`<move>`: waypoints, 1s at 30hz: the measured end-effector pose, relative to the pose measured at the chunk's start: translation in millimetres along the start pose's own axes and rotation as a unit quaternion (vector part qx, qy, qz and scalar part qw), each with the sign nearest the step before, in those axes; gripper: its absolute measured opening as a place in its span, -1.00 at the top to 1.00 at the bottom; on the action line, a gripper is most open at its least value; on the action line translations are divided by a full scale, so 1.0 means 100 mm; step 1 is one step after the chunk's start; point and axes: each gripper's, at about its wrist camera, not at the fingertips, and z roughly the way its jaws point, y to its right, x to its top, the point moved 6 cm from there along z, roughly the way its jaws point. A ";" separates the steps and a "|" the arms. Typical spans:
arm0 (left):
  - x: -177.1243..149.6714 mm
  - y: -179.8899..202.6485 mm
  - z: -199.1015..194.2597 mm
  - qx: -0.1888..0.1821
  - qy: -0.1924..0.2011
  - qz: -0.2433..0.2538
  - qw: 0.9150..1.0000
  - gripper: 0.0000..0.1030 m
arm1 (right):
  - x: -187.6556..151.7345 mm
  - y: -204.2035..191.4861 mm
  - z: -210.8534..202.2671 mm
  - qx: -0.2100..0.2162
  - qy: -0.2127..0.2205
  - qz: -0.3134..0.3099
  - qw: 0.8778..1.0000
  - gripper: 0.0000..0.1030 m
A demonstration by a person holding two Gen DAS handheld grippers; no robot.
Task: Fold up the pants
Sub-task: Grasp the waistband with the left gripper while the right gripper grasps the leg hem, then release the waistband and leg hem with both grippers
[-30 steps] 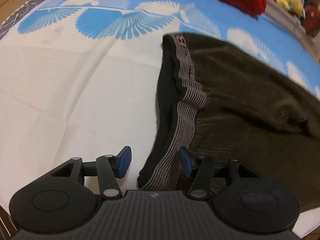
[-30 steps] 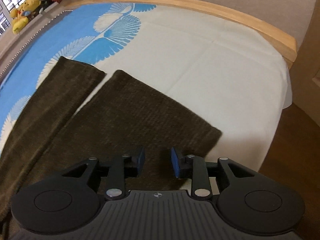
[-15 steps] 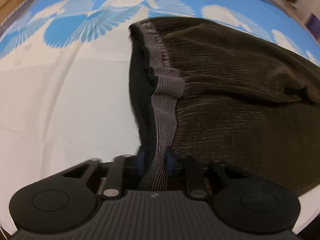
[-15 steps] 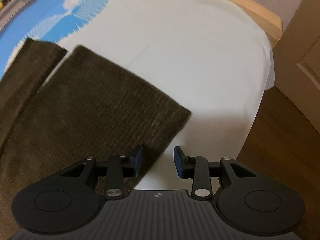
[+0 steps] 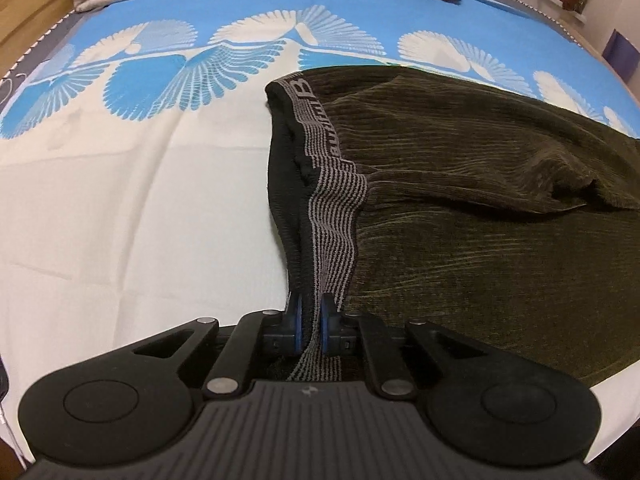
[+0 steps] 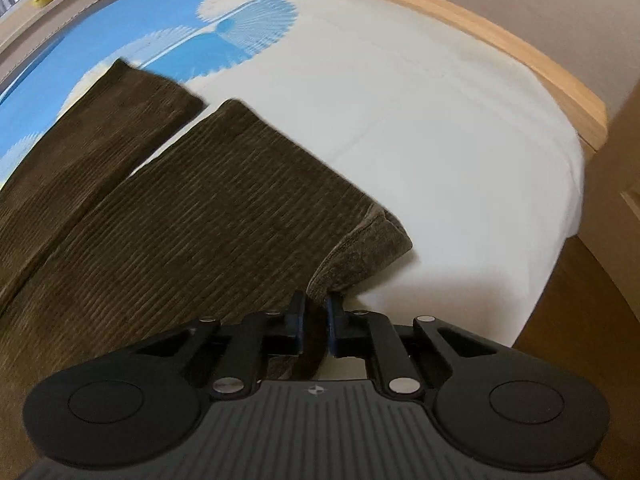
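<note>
Both claws have just closed, the left claw [image 5: 310, 322] clamped on the waistband [image 5: 334, 204], the right claw [image 6: 316, 322] on a leg hem [image 6: 360, 256], the pants [image 5: 500, 220] stretching lengthwise between them.

The left gripper [image 5: 310, 322] has just closed onto the grey-striped waistband [image 5: 334, 216] of the dark olive pants [image 5: 480, 208] (ribbed fabric), lying on a blue-and-white bedsheet [image 5: 120, 200].
</note>
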 end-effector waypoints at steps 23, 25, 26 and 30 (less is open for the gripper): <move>-0.33 0.71 0.17 0.000 -0.074 0.183 0.980 0.31 | 0.11 -0.56 -0.83 0.074 0.167 -0.092 0.979 0.39; -0.19 0.67 0.05 -0.011 -0.045 0.139 0.989 0.28 | 0.11 -0.69 -0.96 0.090 0.187 -0.100 0.973 0.38; -0.13 0.66 -0.02 -0.016 -0.023 0.129 0.991 0.24 | 0.12 -0.76 -1.03 0.100 0.192 -0.104 0.971 0.36; 0.04 0.67 -0.25 -0.014 0.051 0.107 0.993 -0.07 | 0.14 -1.10 -1.35 0.139 0.203 -0.127 0.961 0.31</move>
